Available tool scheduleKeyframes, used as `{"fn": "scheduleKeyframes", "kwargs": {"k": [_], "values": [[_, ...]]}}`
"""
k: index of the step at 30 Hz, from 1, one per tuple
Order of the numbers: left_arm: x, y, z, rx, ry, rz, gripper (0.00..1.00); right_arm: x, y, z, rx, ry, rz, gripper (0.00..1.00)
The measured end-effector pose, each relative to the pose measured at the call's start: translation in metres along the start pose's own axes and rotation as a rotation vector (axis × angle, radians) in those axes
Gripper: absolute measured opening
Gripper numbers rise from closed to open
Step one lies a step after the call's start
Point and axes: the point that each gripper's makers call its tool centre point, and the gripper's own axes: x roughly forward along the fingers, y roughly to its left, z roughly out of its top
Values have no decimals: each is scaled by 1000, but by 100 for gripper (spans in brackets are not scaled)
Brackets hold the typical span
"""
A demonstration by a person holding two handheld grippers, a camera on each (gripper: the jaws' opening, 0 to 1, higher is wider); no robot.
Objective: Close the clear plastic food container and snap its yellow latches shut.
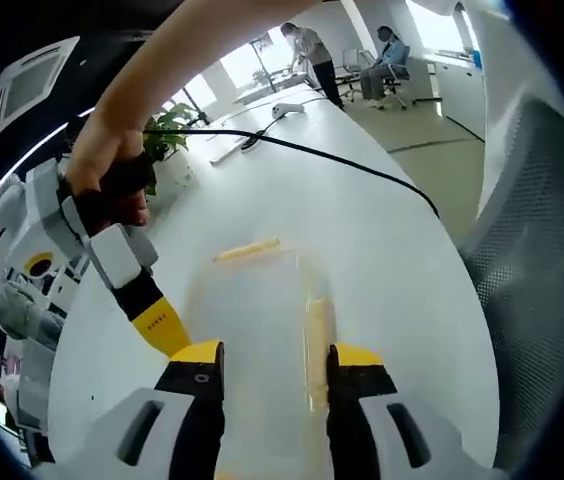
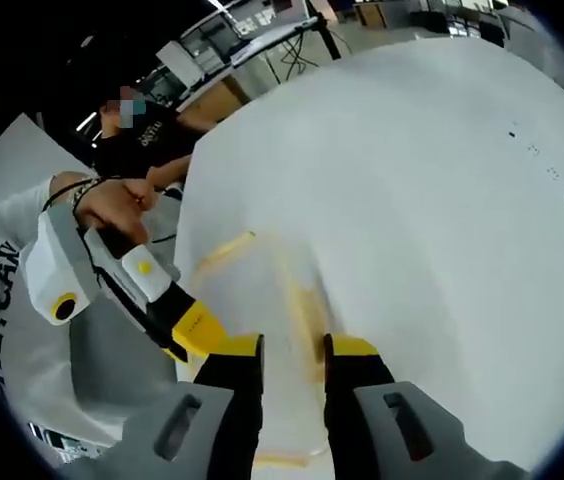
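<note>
Jaws of both grippers, left gripper point(image 1: 275, 352) and right gripper point(image 2: 293, 344), stand apart over your container point(image 1: 262, 310); careless pressing could skid it across the counter point(image 1: 392, 270).

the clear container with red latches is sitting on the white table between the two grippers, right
Not quite: the latches are yellow, not red, as the left gripper view shows. The rest holds: the clear container sits on the white table between the two grippers.
</note>
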Motion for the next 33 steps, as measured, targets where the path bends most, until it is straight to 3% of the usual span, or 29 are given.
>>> {"fn": "scheduleKeyframes", "kwargs": {"k": [4, 5, 6, 18, 22, 27, 31, 33], "values": [[-1, 1, 0, 3, -1, -3, 35, 0, -3, 1, 25, 26, 40, 14], [-1, 0, 0, 2, 0, -13, 35, -4, 4, -14, 68, 108, 73, 15], [-1, 0, 0, 5, -4, -10, 35, -1, -2, -7, 46, 60, 60, 15], [-2, 1, 1, -4, -6, 1, 36, 4, 6, -5, -17, 54, 46, 17], [-2, 3, 3, -48, -9, -5, 36, 3, 6, -1, -84, 13, 3, 17], [-3, 4, 3, -58, -23, -14, 36, 0, 5, 1, -74, -59, -12, 17], [-4, 5, 7, -132, -38, -39, 38, -1, 7, 4, -85, -79, -63, 17], [-3, -1, 9, -219, -58, -84, 48, -2, 5, 5, -141, -90, -106, 19]]}}
